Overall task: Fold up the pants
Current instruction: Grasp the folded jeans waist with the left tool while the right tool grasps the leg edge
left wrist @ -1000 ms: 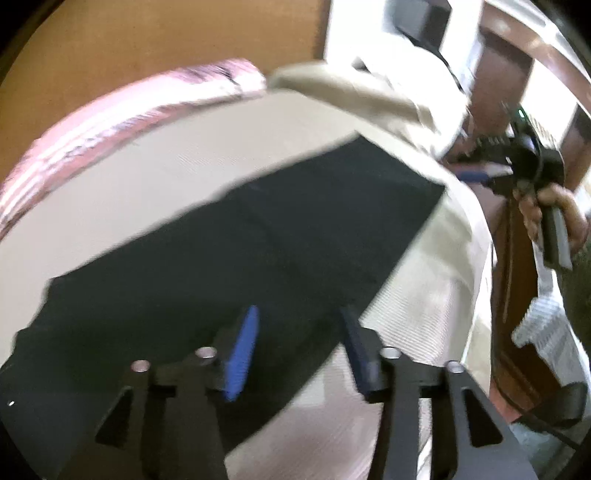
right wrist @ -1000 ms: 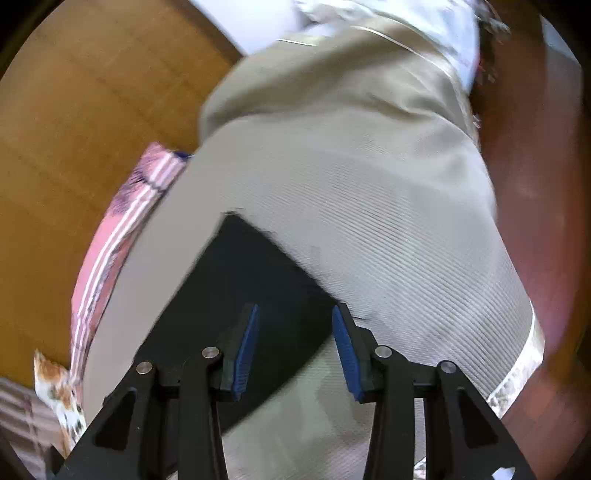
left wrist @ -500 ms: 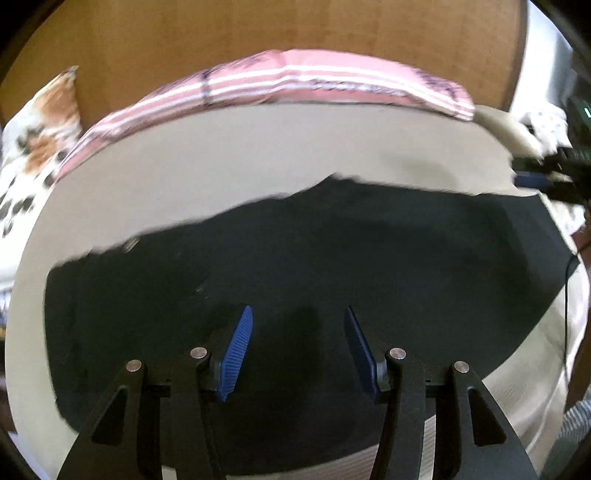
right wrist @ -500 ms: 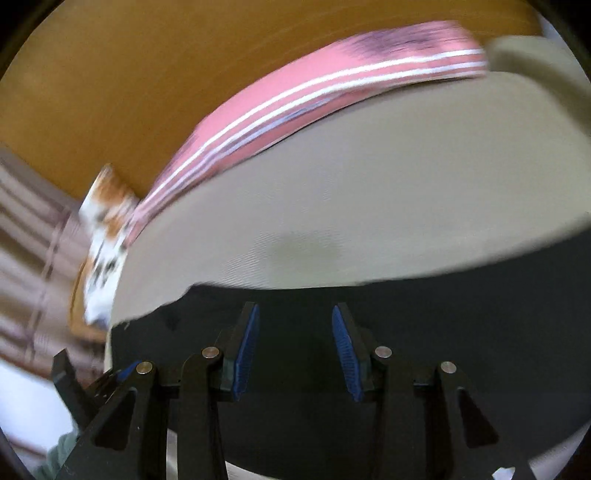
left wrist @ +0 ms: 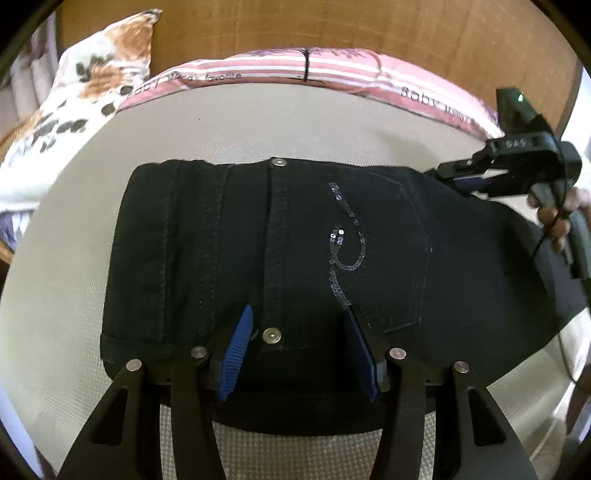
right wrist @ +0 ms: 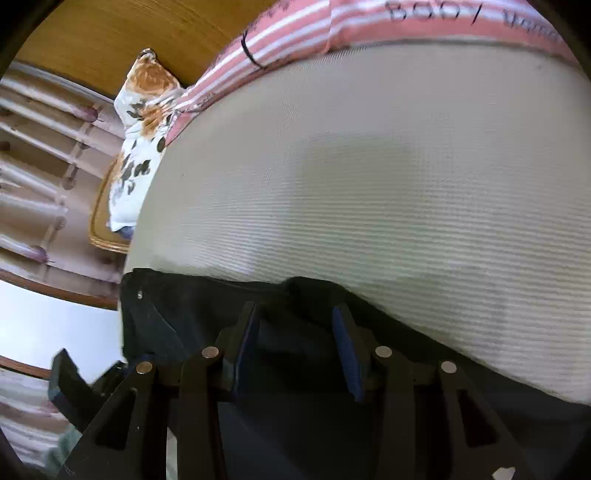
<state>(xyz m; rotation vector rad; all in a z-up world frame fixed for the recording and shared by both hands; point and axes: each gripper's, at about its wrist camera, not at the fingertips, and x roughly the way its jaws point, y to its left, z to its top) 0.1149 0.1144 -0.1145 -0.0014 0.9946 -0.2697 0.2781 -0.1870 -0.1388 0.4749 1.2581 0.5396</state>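
Black pants (left wrist: 314, 251) with a sequin swirl on a back pocket lie folded flat on a beige bed cover (left wrist: 295, 125). My left gripper (left wrist: 299, 332) is open just above the pants' near edge, beside a metal button. In that view my right gripper (left wrist: 476, 177) is at the pants' far right edge, held by a hand. In the right wrist view my right gripper (right wrist: 295, 332) is open over the dark pants (right wrist: 295, 406), whose edge lies just ahead of the fingertips.
A pink striped pillow (left wrist: 314, 66) runs along the wooden headboard (left wrist: 295, 26). A floral cushion (left wrist: 74, 92) sits at the back left; it also shows in the right wrist view (right wrist: 144, 110). The beige cover (right wrist: 369, 184) stretches beyond the pants.
Both grippers have swung round and come down close to the pants, which now fill the lower part of each view. The views have sharpened as the motion slowed.
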